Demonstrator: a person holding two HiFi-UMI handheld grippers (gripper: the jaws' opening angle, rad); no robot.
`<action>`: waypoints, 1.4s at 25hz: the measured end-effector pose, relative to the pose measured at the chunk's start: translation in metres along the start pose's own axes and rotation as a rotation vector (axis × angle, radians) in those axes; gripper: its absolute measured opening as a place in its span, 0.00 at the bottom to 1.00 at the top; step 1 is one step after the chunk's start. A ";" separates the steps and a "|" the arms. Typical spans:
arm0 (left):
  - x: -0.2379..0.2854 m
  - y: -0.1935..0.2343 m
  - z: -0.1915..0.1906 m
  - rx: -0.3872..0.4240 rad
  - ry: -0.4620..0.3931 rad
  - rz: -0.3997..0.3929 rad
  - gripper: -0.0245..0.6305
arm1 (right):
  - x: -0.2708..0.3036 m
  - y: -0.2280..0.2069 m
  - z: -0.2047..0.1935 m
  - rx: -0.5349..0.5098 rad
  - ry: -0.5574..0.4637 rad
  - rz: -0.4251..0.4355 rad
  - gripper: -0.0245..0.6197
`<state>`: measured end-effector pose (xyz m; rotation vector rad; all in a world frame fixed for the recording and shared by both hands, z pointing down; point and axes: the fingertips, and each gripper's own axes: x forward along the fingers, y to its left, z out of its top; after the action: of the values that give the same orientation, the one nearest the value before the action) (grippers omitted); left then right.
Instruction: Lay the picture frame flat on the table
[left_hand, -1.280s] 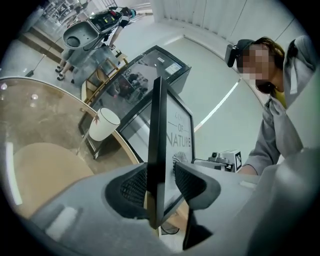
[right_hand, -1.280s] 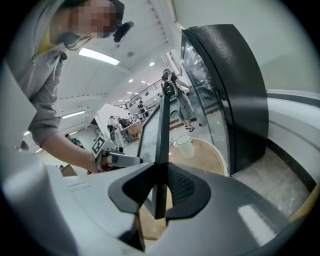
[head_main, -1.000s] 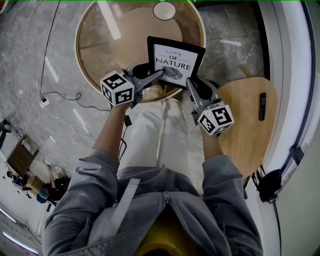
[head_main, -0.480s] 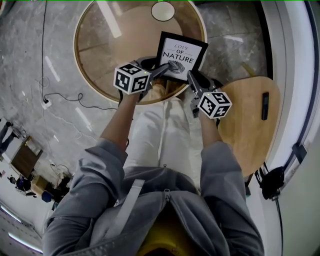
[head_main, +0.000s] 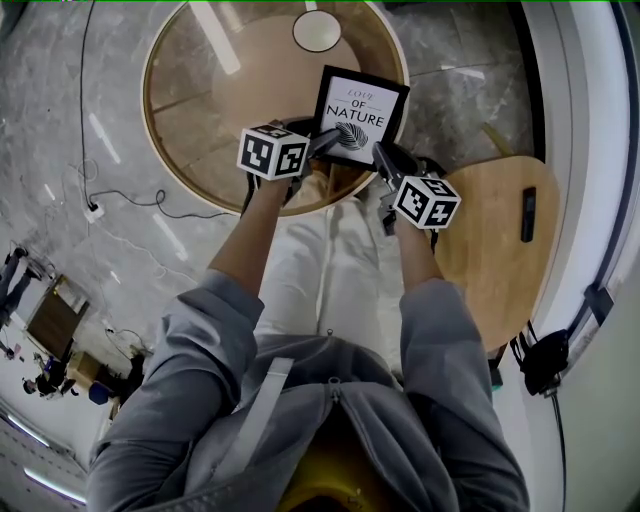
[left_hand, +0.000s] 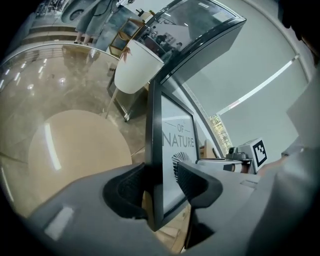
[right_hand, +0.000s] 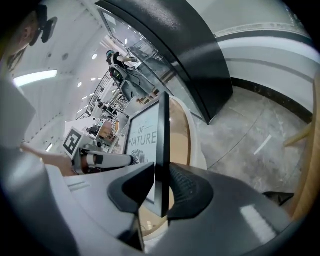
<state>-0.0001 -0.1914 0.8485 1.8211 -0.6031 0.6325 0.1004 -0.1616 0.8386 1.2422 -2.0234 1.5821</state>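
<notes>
The black picture frame (head_main: 360, 105), with a white print reading "OF NATURE", is held over the near edge of the round table (head_main: 215, 110); whether it touches the top I cannot tell. My left gripper (head_main: 325, 143) straddles its lower left edge. Its jaws are opening: in the left gripper view the frame (left_hand: 172, 145) leans on one pad, and a gap shows at the other pad (left_hand: 192, 182). My right gripper (head_main: 385, 160) is shut on the lower right edge. In the right gripper view both pads press the frame (right_hand: 145, 137).
A white round object (head_main: 316, 30) sits at the table's far edge. A wooden seat (head_main: 490, 250) with a small black device (head_main: 527, 213) is to the right. A cable (head_main: 130, 198) lies on the marble floor at the left. The person's legs are under the grippers.
The frame has moved right and farther over the table and turned a little clockwise. Both grippers went with it, and the left one's cube has swung inward.
</notes>
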 end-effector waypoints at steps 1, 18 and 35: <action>0.001 0.001 0.000 -0.006 0.005 0.009 0.33 | 0.001 -0.001 0.000 0.009 0.004 -0.004 0.16; -0.003 0.004 0.000 0.012 -0.050 0.232 0.54 | 0.001 -0.015 -0.007 0.074 -0.019 -0.182 0.16; -0.107 -0.069 0.027 0.172 -0.291 0.210 0.04 | -0.088 0.048 0.032 -0.068 -0.135 -0.281 0.04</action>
<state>-0.0286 -0.1846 0.7218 2.0462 -0.9691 0.5756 0.1240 -0.1501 0.7368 1.5647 -1.8615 1.3211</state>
